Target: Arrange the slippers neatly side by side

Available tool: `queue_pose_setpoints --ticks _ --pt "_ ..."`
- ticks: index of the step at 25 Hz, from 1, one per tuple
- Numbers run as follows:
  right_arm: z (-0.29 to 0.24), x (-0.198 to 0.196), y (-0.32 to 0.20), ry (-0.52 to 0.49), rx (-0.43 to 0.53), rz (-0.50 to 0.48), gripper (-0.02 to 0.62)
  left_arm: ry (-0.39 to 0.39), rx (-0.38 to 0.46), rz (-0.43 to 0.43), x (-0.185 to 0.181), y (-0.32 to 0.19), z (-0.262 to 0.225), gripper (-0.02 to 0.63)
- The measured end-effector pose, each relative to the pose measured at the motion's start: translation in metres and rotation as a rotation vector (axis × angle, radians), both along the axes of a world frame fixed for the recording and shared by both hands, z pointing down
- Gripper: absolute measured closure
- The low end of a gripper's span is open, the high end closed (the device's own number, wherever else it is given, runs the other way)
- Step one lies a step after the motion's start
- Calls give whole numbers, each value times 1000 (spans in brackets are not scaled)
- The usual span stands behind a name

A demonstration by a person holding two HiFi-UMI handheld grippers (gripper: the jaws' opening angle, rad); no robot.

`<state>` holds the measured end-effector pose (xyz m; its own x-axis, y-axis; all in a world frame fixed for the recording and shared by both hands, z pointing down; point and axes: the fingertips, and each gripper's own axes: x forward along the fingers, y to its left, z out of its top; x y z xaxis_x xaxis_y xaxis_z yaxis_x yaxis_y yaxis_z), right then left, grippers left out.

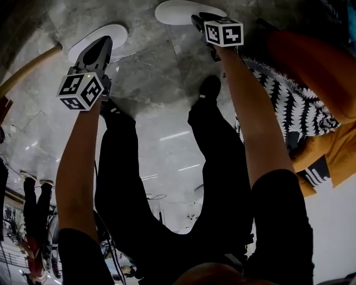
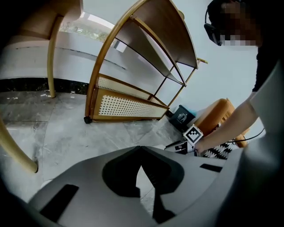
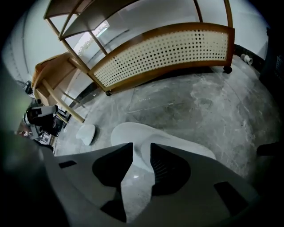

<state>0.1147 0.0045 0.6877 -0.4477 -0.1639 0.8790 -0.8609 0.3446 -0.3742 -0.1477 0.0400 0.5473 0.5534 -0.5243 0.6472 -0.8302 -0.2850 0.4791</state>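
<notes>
Slippers lie well apart on the grey marble floor (image 1: 150, 67), both white and with bare stone between them. The left slipper (image 1: 118, 30) sits at an angle by a curved wooden leg, and the right slipper (image 1: 178, 11) lies crosswise further over. The person bends over them with a tool in each hand. The left gripper (image 1: 104, 43) is over the left slipper with its jaws pressed together, tips meeting and nothing between them (image 2: 141, 150). From where I stand I can't say whether it touches the slipper. The right gripper (image 1: 196, 20) is at the near end of the right slipper with its jaws spread (image 3: 137, 148). That slipper (image 3: 128, 131) shows pale in the gap just beyond the tips, but the pads aren't pinching it. The other slipper (image 3: 86, 133) is small and off to the side in that view. Behind stands a wooden shelf rack (image 2: 128, 106) with a perforated cane panel. An orange chair (image 1: 311, 55) with a black-and-white patterned cloth (image 1: 289, 106) sits to the person's right.
</notes>
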Motion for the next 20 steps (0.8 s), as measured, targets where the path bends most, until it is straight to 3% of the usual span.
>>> queue_pose_setpoints --ticks 4,7,14,20 --pt "10 -2 4 -31 -38 -11 460 -3 6 54 14 0 7 591" --pt "8 -5 3 -42 -31 -25 527 -5 20 80 21 -1 6 591" --pt "-6 -6 5 -45 -34 6 554 7 26 60 21 4 -6 591" --pt "-27 1 3 -100 -33 172 558 27 8 53 23 15 -18 591"
